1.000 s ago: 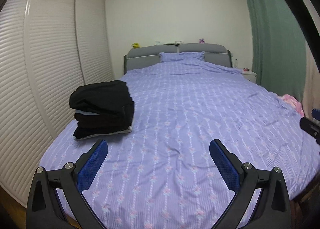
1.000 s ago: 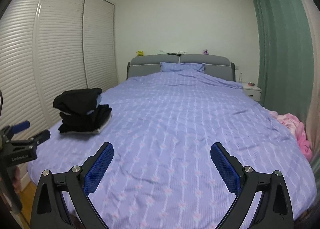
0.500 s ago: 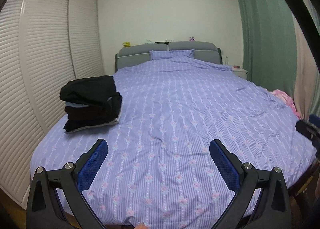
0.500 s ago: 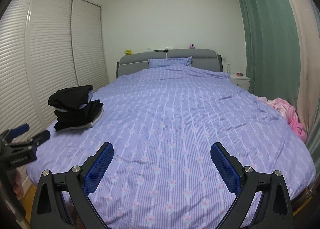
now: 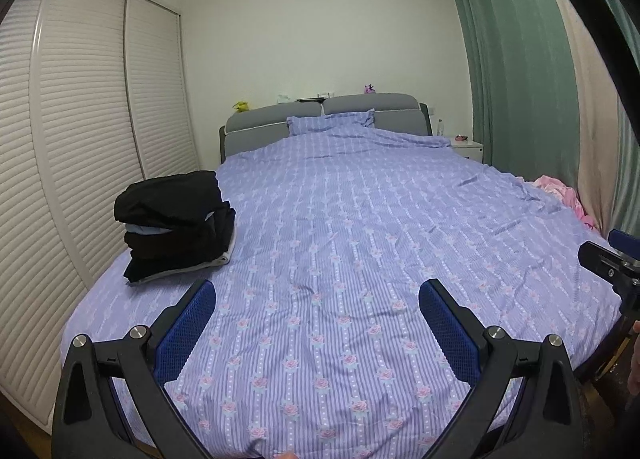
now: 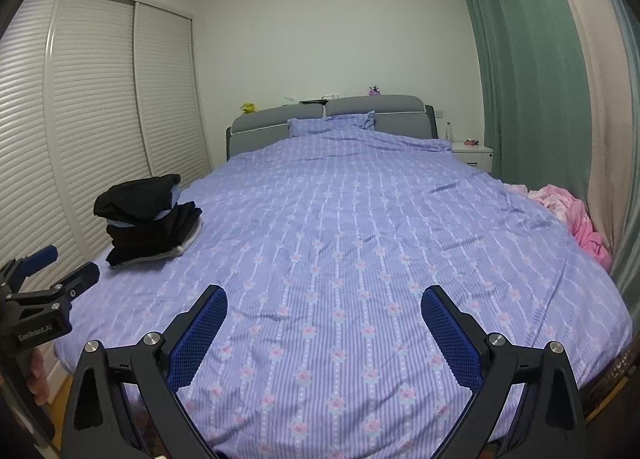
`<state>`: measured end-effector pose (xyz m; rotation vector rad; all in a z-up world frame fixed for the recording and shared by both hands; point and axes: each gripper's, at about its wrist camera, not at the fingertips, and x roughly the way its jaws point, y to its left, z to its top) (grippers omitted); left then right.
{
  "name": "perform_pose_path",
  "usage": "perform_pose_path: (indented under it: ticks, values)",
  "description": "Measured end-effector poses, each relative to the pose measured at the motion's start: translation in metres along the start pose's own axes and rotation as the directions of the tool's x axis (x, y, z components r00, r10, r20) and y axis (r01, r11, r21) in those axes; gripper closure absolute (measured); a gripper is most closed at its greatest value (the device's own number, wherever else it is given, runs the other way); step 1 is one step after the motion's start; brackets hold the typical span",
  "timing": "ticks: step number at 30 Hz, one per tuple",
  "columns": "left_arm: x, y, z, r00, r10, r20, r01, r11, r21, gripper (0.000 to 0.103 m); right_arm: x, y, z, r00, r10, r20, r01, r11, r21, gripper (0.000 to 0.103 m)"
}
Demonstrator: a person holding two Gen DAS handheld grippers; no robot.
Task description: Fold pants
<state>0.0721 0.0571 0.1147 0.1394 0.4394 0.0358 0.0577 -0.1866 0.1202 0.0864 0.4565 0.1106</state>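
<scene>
Nearer now: folded pants stack (image 5: pixel 176 225) left of left gripper (image 5: pixel 318 299).

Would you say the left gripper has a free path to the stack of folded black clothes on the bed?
Probably yes: the left gripper is open and empty, and only bare purple floral bedspread lies between it and the stack of folded black clothes.

A bed (image 5: pixel 340 259) with a lilac flowered cover fills the middle. At 12 o'clock stand a grey headboard (image 5: pixel 256 127) and a pillow (image 5: pixel 332 123), with small trinkets on the ledge, too small to tell. Louvred wardrobe doors (image 5: pixel 80 131) run along 9 o'clock. A green curtain (image 5: pixel 516 71) hangs at 2 o'clock, a white nightstand (image 6: pixel 472 153) beneath it. Pink cloth (image 6: pixel 576 219) lies at 3 o'clock.
</scene>
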Motion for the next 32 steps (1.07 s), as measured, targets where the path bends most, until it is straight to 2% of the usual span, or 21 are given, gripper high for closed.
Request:
perform_pose_path:
  ticks: [18,32]
  values:
    - [0.002,-0.003,-0.003,1.000,-0.015,-0.006,0.015,1.000,-0.006,0.000,0.001,0.002,-0.005,1.000,-0.003,-0.008,0.003,1.000,-0.009,0.004]
    - [0.005,-0.011,-0.006,0.999,0.040,0.012,-0.040,0.999,0.010,0.000,0.011,0.002,-0.008,1.000,-0.003,-0.023,0.002,1.000,-0.007,0.004]
